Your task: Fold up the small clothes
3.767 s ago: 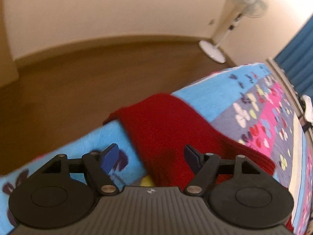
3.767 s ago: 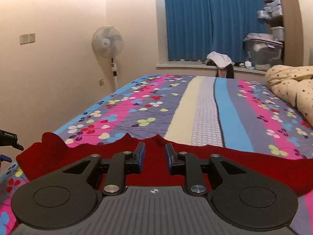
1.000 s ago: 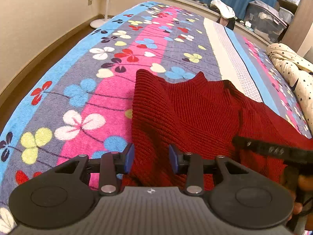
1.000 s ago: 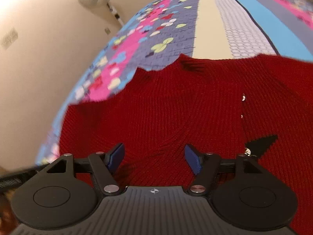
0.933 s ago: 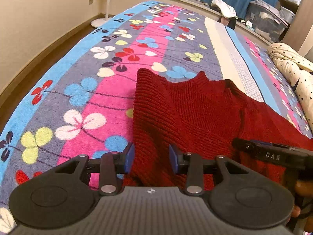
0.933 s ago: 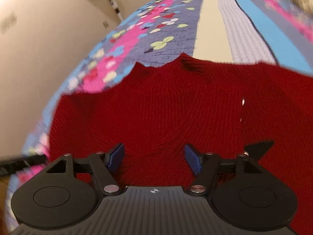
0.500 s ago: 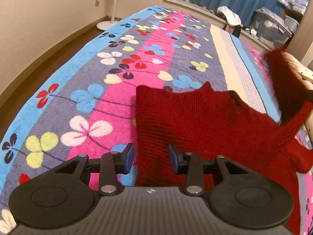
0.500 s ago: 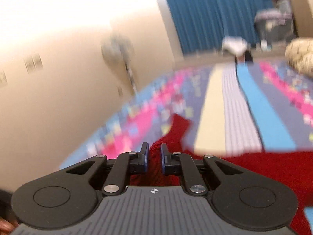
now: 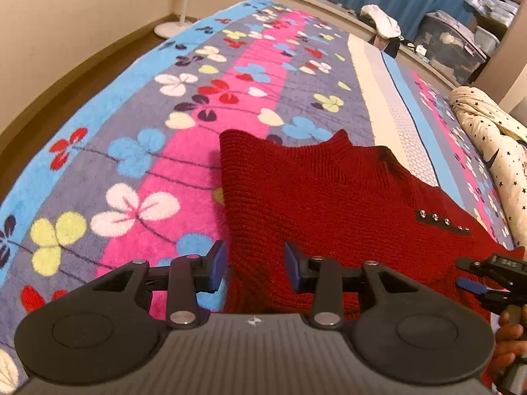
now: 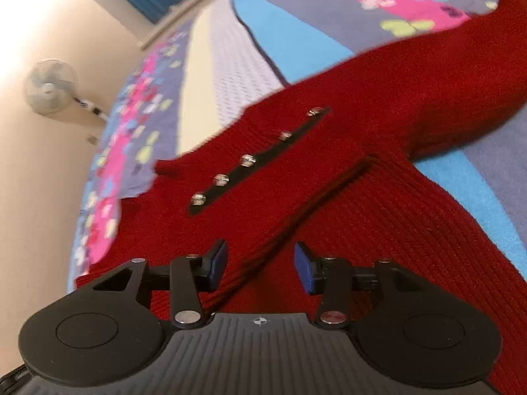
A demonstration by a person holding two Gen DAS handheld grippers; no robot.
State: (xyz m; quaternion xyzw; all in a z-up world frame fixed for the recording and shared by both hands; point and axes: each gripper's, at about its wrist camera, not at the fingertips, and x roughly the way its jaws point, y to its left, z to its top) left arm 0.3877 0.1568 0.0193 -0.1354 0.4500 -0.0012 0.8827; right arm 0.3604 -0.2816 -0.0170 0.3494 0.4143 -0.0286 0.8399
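Note:
A red knit sweater (image 9: 329,197) lies flat on the bed, collar away from me. A black strip with clear studs (image 9: 441,222) crosses its right side and shows again in the right wrist view (image 10: 250,161). My left gripper (image 9: 255,263) hovers over the sweater's near left edge, its jaws apart and its pads not pressing the cloth. My right gripper (image 10: 260,263) is over the sweater (image 10: 378,181) below the studs. Its jaws are opening, and a fold ridge in the knit runs between them untouched. The right gripper (image 9: 474,283) and the hand holding it also show at the left view's lower right edge.
The flowered, striped blanket (image 9: 204,98) covers the bed. A star-print duvet (image 9: 494,151) is heaped at the right. A standing fan (image 10: 49,87) is by the wall, with bare wooden floor (image 9: 49,112) to the left. Blue curtains, storage boxes (image 9: 451,49) and a white cloth (image 9: 382,19) line the far end.
Half a second ago the right gripper was shut on red cloth held in the air. Now its jaws are apart, it has rolled, and the cloth lies flat. The left gripper has hardly moved.

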